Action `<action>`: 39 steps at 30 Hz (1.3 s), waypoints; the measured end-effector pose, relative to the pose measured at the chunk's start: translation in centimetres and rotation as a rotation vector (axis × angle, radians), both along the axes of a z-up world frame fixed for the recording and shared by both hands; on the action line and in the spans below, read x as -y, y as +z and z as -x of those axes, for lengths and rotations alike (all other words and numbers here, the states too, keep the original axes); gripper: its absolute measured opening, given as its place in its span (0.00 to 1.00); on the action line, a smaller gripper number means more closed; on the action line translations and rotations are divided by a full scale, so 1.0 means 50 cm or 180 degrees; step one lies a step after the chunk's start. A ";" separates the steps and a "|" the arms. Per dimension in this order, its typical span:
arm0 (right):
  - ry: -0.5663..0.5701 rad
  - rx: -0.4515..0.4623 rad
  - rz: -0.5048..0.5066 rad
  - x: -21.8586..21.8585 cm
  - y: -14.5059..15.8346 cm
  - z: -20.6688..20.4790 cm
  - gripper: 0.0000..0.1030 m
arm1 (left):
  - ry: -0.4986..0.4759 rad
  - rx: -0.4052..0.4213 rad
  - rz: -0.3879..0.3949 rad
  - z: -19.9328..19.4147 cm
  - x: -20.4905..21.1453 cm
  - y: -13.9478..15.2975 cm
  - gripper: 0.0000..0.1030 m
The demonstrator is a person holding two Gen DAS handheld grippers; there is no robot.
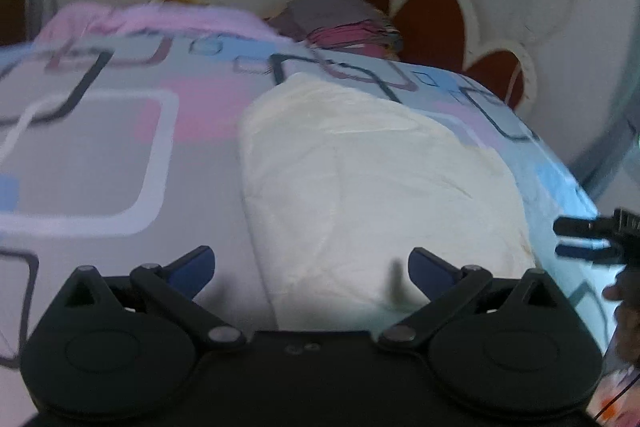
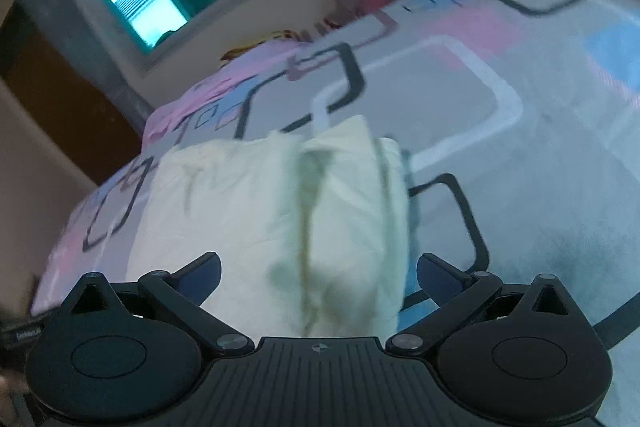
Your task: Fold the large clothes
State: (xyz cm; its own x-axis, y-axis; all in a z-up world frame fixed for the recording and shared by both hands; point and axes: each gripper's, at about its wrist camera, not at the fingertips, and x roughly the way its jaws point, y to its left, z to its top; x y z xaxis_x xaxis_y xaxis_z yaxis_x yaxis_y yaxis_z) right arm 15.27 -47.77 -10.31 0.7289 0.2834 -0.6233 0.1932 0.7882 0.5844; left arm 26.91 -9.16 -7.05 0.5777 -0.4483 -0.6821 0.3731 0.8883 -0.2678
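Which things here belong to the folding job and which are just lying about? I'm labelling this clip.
Belongs to the job:
cream garment, lying partly folded on the bed
left gripper, open
right gripper, open

Just lying about:
patterned bedsheet under the garment
pink blanket at the far end
stack of folded clothes by the headboard

Pale cream garment [image 1: 372,183]: thin woven cloth, matt, finely creased, with stitched seams. Bedsheet [image 1: 120,155]: smooth printed cloth, matt, in grey, pink and blue blocks with dark outlines. Left tongs [image 1: 311,269] and right tongs [image 2: 319,273]: black matt plastic housings and links, dull metal rivets at the pivots, dark blue pads [image 2: 438,277] with a slight sheen. Ribbed, grooved plastic on the right body. Stacked folded cloth [image 1: 352,35] by the headboard: soft, blurred.
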 end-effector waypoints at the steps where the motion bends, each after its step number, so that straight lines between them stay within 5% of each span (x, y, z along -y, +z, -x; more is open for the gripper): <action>1: -0.0004 -0.0028 -0.0102 0.010 -0.010 -0.006 1.00 | 0.0039 -0.0065 0.0061 -0.003 -0.007 -0.004 1.00; 8: -0.0108 -0.0190 -0.0928 0.075 -0.090 -0.032 1.00 | 0.0132 -0.0743 0.0621 -0.050 -0.035 -0.065 1.00; 17: 0.0122 -0.0155 -0.1530 0.094 -0.176 -0.036 1.00 | 0.0274 -0.1295 0.1337 -0.072 -0.042 -0.137 1.00; 24: 0.0324 -0.0009 -0.1475 0.100 -0.170 -0.042 1.00 | 0.0260 -0.1439 0.1523 -0.085 -0.031 -0.161 1.00; 30: 0.0581 -0.0003 -0.1127 0.074 -0.160 -0.066 1.00 | 0.0264 -0.1399 0.1464 -0.091 -0.017 -0.164 1.00; 39: 0.0772 -0.0018 -0.1193 0.057 -0.167 -0.093 1.00 | 0.0280 -0.1467 0.1512 -0.097 -0.010 -0.177 1.00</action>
